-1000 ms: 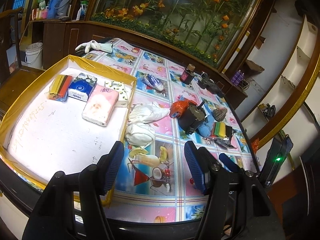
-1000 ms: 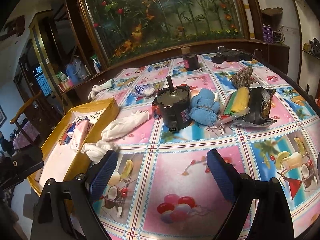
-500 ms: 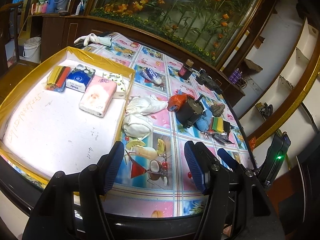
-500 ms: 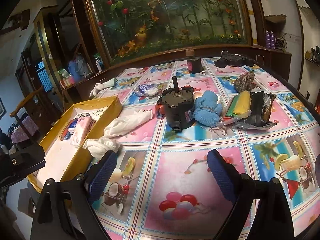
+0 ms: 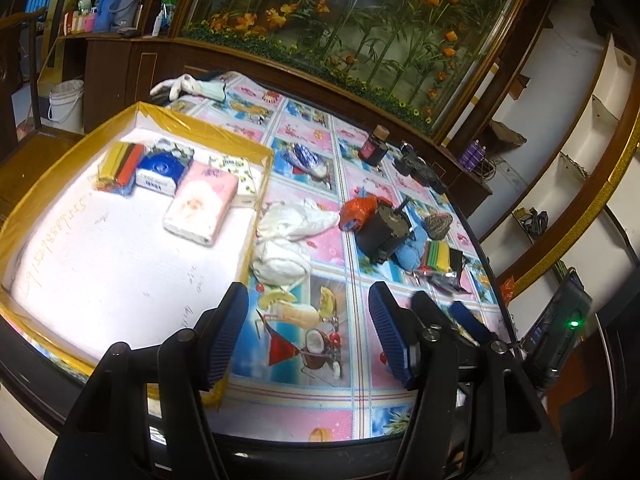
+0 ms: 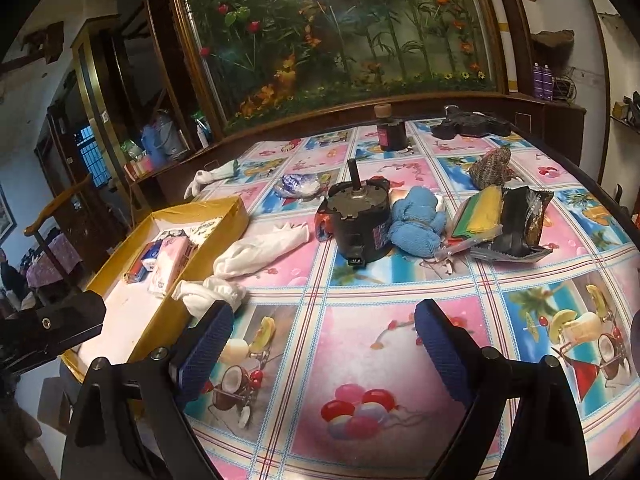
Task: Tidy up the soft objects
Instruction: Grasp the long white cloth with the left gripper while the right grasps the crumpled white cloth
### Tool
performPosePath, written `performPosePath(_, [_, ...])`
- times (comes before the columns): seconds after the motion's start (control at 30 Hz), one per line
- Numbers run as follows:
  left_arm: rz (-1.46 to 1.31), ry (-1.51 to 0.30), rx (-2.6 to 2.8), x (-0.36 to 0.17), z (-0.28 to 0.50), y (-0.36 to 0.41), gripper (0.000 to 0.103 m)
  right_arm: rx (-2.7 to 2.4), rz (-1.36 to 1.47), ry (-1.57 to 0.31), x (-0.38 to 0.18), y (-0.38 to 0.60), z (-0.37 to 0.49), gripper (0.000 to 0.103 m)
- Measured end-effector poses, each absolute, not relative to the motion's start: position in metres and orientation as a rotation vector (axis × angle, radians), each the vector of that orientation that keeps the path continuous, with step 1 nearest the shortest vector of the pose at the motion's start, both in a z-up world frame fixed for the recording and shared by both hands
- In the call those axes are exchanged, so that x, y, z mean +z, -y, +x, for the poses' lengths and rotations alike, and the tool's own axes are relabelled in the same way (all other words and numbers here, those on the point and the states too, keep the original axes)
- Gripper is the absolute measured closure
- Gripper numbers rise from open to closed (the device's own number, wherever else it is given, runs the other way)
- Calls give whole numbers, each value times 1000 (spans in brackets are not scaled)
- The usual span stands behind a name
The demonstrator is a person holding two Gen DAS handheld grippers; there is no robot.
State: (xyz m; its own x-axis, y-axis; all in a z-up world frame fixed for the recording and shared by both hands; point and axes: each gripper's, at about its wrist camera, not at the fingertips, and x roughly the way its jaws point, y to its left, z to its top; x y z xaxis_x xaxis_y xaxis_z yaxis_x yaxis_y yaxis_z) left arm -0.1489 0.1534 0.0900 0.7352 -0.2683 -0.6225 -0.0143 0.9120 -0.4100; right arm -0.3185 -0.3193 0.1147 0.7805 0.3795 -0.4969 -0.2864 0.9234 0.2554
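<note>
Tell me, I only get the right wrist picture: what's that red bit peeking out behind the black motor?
Observer: In the left wrist view it is a crumpled orange-red plastic bag, lying right beside the black motor on its far side.
Operator: And how many packs are in the yellow tray? They overlap for me.
Observer: Four, near the far end of the yellow tray: a striped sponge pack, a blue tissue pack, a pink tissue pack and a white patterned pack.
</note>
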Motion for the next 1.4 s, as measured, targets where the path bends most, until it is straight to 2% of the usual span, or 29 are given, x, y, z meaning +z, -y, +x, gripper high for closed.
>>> performPosePath(0.13, [-396,-752,-113,90,-136,-161,42,337,137,-505,137,343,-323,8])
performPosePath(0.2, [-367,-766,-117,90,-129,-156,41,284,134,-469,147,361,-314,2])
performPosePath(0.27, [-316,-780,-128,91,-119,-146,41,255,141,-460,150,371,-298,2])
performPosePath(0.5, [20,-852,-229,90,-65,-90,42,216,172,-515,127,385,-241,2])
performPosePath(0.77, [452,-1011,-248,42,17,-40,42,249,254,-526,130,401,-226,2])
performPosePath(0.9, [493,-1099,-243,18,39,-42,42,250,260,-525,129,404,-227,2])
performPosePath(0.93, [471,-1100,-252,17,42,-44,45,249,260,-526,129,404,-230,2])
performPosePath(1.0, [384,-1137,-275,18,49,-51,92,250,256,-533,127,402,-229,2])
performPosePath(1.23, [156,-1033,-334,50,23,-75,94,224,217,-535,127,395,-227,2])
performPosePath(1.4, [-62,-886,-410,93,-33,-110,94,217,174,-541,126,386,-225,2])
